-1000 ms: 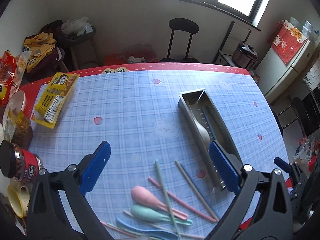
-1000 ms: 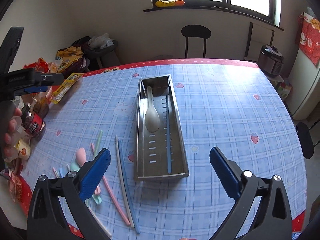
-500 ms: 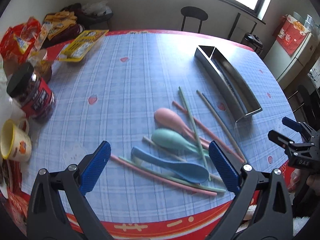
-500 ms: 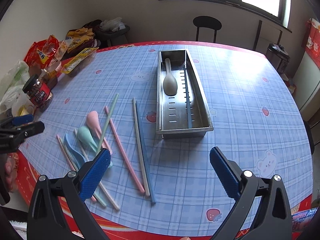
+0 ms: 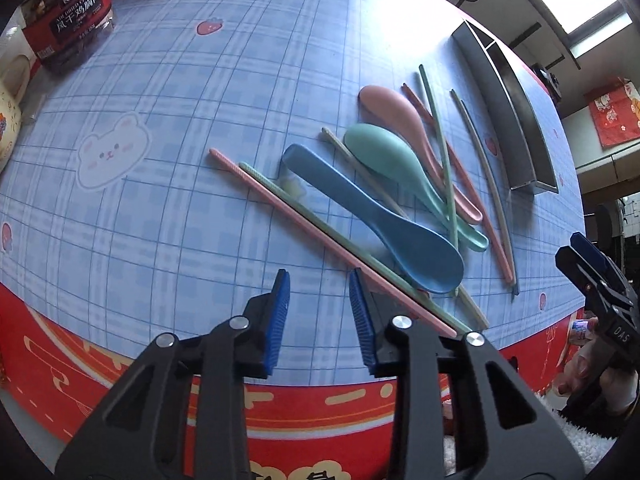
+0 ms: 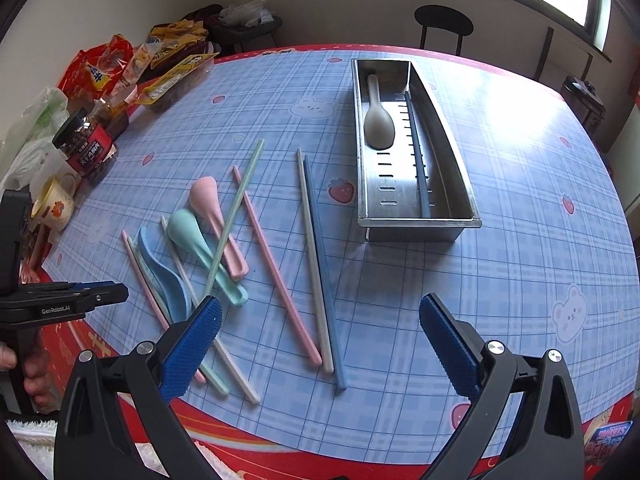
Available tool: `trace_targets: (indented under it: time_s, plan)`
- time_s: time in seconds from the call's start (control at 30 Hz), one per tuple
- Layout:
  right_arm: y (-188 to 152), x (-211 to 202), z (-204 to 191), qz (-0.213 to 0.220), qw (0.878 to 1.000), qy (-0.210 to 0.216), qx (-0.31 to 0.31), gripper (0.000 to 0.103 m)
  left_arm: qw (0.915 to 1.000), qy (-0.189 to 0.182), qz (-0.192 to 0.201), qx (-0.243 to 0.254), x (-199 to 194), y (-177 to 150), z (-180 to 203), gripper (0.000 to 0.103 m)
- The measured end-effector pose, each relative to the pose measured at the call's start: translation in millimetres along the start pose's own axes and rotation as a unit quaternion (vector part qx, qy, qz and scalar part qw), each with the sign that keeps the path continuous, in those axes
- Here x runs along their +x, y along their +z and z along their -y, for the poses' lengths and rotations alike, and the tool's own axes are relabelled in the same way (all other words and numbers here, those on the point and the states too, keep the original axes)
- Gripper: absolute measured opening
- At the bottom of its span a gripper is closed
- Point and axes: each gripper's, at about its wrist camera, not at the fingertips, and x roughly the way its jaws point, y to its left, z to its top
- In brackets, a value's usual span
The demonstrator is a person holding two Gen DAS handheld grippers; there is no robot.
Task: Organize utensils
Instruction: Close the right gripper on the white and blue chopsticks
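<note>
A pink spoon, a green spoon and a blue spoon lie on the blue checked cloth among several loose chopsticks. My left gripper hangs low over the table's near edge, its jaws closing with only bare cloth between the pads. A pink chopstick runs under the tip of its right finger. My right gripper stands wide open above the cloth, near a white chopstick and a blue chopstick. The steel tray holds a grey spoon and a dark chopstick.
A snack jar, a yellow mug and snack bags crowd the table's left side. The red table border runs just below the left gripper. A black stool stands beyond the far edge.
My left gripper has dropped and swung toward the near table edge, and its jaws have narrowed from wide apart. The right gripper has sunk a little closer to the cloth, still wide.
</note>
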Motion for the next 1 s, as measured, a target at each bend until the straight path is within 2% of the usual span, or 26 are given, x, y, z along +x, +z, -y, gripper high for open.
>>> trace_targets:
  time_s: [0.3, 0.37, 0.43, 0.47, 0.53, 0.57, 0.63, 0.73, 1.0]
  plan:
    - [3, 13, 7, -0.016, 1.0, 0.006, 0.009, 0.096, 0.9983, 0.038, -0.007, 0.044, 13, 8, 20, 0.033]
    - [3, 18, 7, -0.017, 1.0, 0.007, 0.003, 0.087, 0.9979, 0.04, -0.009, 0.049, 16, 9, 22, 0.033]
    - [2, 25, 9, -0.029, 0.999, 0.014, 0.0, 0.066, 0.9977, 0.042, -0.008, 0.052, 16, 10, 24, 0.033]
    - [1, 29, 10, -0.034, 0.999, 0.019, 0.001, 0.062, 0.9976, 0.043, -0.007, 0.054, 16, 10, 24, 0.033]
    - [0, 35, 11, -0.04, 0.999, 0.031, -0.002, 0.043, 0.9974, 0.044, -0.007, 0.056, 16, 12, 26, 0.033]
    - [0, 38, 10, -0.043, 0.999, 0.032, -0.006, 0.037, 0.9975, 0.042, -0.007, 0.057, 16, 12, 26, 0.028]
    - [0, 45, 9, -0.047, 0.998, 0.032, -0.016, 0.018, 0.9976, 0.037, -0.006, 0.058, 16, 13, 26, 0.022]
    - [2, 52, 8, -0.047, 0.998, 0.033, -0.023, 0.01, 0.9974, 0.038, -0.005, 0.06, 14, 12, 25, 0.017]
    - [12, 63, 6, -0.043, 0.998, 0.016, -0.036, 0.009, 0.9977, 0.035, -0.003, 0.059, 15, 11, 23, 0.015]
